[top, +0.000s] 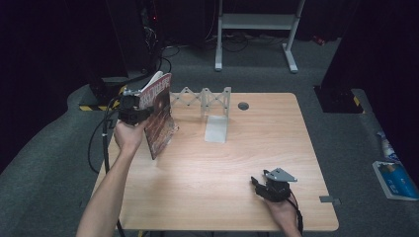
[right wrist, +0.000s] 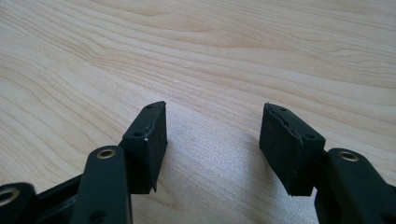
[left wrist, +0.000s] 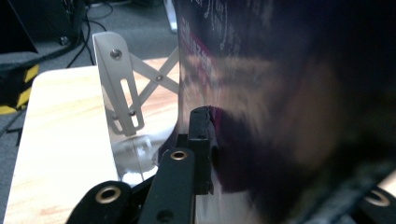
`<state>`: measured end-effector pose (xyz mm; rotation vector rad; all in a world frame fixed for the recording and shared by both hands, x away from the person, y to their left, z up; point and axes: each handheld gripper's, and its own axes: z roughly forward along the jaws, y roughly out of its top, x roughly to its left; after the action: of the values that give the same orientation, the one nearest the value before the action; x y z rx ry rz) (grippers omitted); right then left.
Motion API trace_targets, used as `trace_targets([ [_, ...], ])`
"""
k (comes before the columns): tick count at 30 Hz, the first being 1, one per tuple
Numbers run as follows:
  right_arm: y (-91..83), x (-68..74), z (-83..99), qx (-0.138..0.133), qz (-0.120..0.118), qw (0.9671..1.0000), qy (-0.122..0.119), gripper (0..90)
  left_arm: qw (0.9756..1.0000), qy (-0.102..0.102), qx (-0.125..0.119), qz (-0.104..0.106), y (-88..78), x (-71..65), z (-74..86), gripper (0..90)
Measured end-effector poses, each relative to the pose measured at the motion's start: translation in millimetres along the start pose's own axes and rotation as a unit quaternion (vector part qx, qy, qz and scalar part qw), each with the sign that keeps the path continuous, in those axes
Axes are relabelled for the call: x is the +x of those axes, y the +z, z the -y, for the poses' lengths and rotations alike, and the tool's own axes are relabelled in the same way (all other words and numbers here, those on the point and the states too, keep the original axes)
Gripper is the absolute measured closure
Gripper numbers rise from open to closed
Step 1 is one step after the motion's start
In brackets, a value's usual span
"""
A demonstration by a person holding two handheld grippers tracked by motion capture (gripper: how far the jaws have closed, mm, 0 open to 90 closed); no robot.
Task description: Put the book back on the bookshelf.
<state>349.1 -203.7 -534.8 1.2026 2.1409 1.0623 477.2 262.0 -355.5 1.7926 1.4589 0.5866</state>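
Observation:
A magazine with a dark red cover (top: 159,114) is held upright over the table's left side, its lower edge near the wood. My left gripper (top: 134,109) is shut on its upper left edge. Seen from the left gripper view, the cover (left wrist: 280,93) is blurred and close, pinched at the black jaw pad (left wrist: 203,144). A grey expanding rack (top: 205,101) stands just right of the magazine at the table's back, its end plate (left wrist: 119,88) near my jaws. My right gripper (top: 269,187) rests low near the front right, open with bare wood (right wrist: 210,140) between its pads.
The wooden table (top: 237,158) has a round cable hole (top: 243,105) at the back. A flat grey base plate (top: 216,129) lies under the rack. A white frame stand (top: 257,29) and black equipment (top: 128,39) sit on the floor behind. Blue-and-white items (top: 395,177) lie on the floor, right.

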Motion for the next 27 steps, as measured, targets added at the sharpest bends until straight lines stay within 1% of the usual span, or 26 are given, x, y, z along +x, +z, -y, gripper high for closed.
trace_targets([
  [1,0.0,0.0,0.0,0.0,0.0,1.0,0.0,41.6,1.0,0.0,0.006,0.0,-0.4,0.1,-0.5,78.6],
  [2,0.0,0.0,0.0,0.0,0.0,1.0,0.0,41.6,0.9998,0.005,0.017,-0.001,-1.4,0.2,-2.2,78.2],
  [4,-0.1,0.2,0.1,0.0,0.001,1.0,-0.001,41.7,0.9995,0.004,0.03,0.002,-2.3,0.0,-4.2,77.7],
  [6,0.0,0.1,0.1,0.0,0.001,1.0,-0.001,41.7,0.999,0.011,0.044,-0.001,-4.1,0.8,-6.4,77.8],
  [9,-0.1,0.3,0.1,0.0,0.001,1.0,-0.001,41.6,0.9984,0.008,0.056,-0.002,-5.7,1.3,-7.7,78.0],
  [14,-0.2,0.5,0.3,-0.001,0.002,1.0,-0.003,41.6,0.9976,0.004,0.068,-0.003,-8.3,3.4,-8.4,78.1],
  [17,-0.4,0.8,0.5,-0.001,0.003,1.0,-0.003,41.7,0.997,-0.011,0.077,0.005,-9.5,4.5,-8.6,77.7],
  [21,-0.4,0.8,0.4,-0.001,0.003,1.0,-0.002,41.6,0.9962,-0.015,0.085,0.005,-11.8,6.9,-8.6,77.3],
  [22,-0.4,0.8,0.4,-0.001,0.003,1.0,-0.003,41.6,0.9959,-0.021,0.087,0.008,-12.5,7.2,-8.3,77.3],
  [25,-0.2,0.6,0.3,-0.001,0.003,1.0,-0.003,41.6,0.9954,-0.025,0.092,0.009,-14.6,8.7,-8.1,78.1],
  [26,-0.3,0.8,0.3,-0.001,0.003,1.0,-0.002,41.6,0.9952,-0.028,0.093,0.009,-15.4,8.9,-7.9,78.9],
  [27,-0.3,0.9,0.3,-0.001,0.003,1.0,-0.002,41.6,0.9955,-0.022,0.092,0.0,-16.3,8.7,-7.7,81.3],
])
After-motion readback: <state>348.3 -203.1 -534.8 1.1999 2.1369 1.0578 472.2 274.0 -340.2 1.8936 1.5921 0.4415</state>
